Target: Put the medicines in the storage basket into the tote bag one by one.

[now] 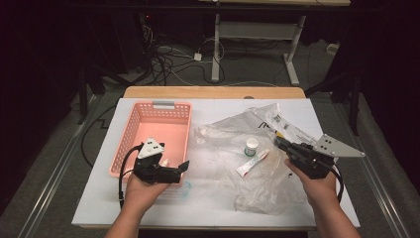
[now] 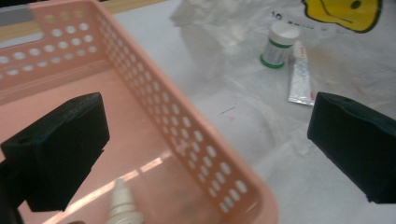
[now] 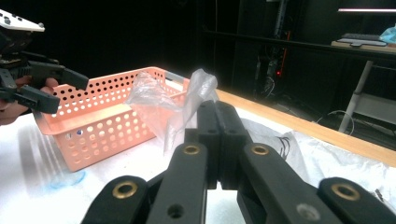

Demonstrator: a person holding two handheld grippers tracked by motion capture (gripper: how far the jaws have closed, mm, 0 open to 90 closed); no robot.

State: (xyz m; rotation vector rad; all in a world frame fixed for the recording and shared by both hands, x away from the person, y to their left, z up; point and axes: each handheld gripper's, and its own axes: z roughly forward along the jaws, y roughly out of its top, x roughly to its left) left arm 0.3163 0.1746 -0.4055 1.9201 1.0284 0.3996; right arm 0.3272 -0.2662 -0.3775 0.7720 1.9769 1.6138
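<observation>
A pink perforated basket (image 1: pixel 130 130) stands on the left of the white table. My left gripper (image 1: pixel 176 166) hovers open over its near right corner, its jaws straddling the basket's wall (image 2: pixel 187 121). A small white dropper bottle (image 2: pixel 122 205) lies inside the basket below it. My right gripper (image 1: pixel 278 142) is at the right, shut on an edge of the clear plastic bag (image 1: pixel 247 183), which rises crumpled beyond its tips (image 3: pixel 154 98). On the bag lie a white bottle with a green band (image 1: pixel 251 146) and a white tube (image 1: pixel 252 162).
The table's wooden back edge (image 1: pixel 213 92) runs behind the white cover. A printed bag with a yellow mark (image 2: pixel 345 11) lies at the back right. Cables and desk legs (image 1: pixel 216 49) are on the dark floor beyond. A blue smear (image 3: pixel 65 179) marks the cover near the basket.
</observation>
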